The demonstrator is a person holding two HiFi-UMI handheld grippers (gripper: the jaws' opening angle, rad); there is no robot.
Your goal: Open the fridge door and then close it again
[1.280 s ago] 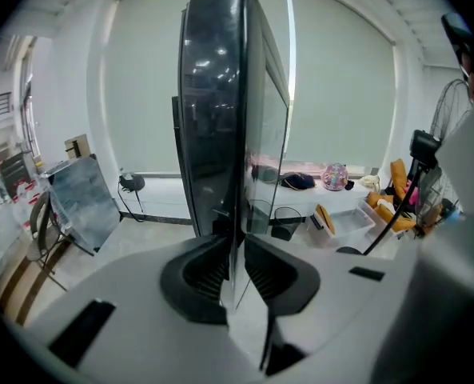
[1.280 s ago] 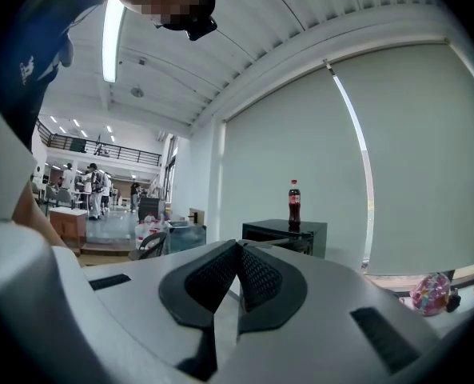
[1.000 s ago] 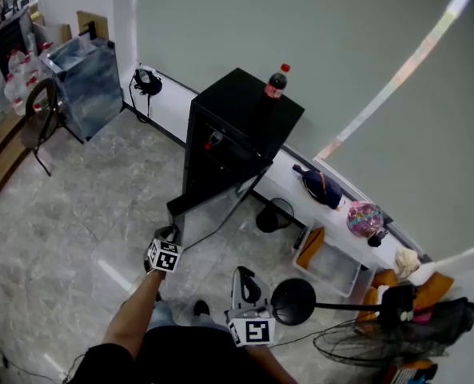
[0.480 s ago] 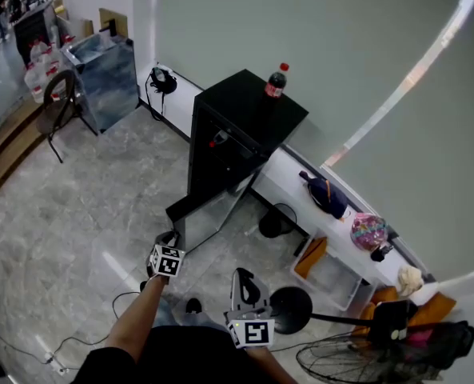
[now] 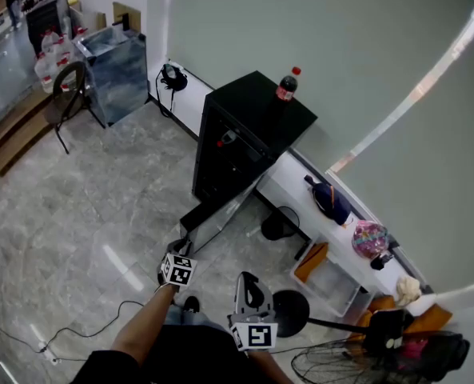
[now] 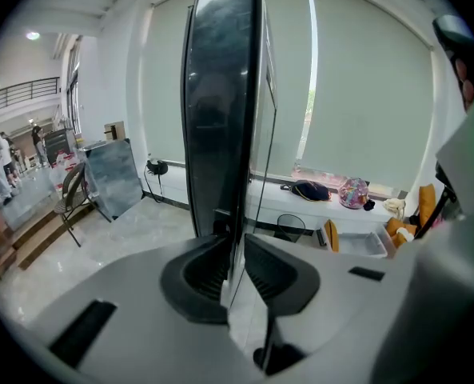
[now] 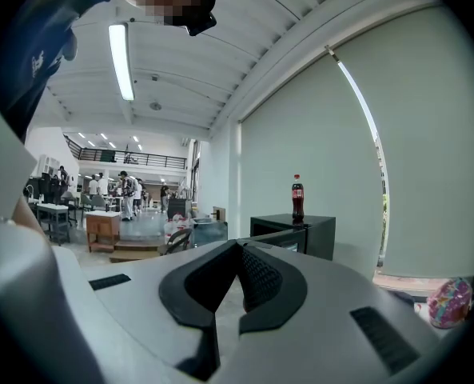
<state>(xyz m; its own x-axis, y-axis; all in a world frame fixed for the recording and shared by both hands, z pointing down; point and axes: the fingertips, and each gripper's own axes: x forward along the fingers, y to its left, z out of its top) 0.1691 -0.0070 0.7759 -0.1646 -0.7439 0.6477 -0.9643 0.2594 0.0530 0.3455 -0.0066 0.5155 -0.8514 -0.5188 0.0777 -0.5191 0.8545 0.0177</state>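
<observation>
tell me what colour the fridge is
Black. The fridge shows best in the head view.

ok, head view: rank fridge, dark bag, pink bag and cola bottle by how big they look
1. fridge, largest by far.
2. dark bag and pink bag: about alike, not ranked.
3. cola bottle, smallest, though it stands on the fridge, so likely nearer the camera.
</observation>
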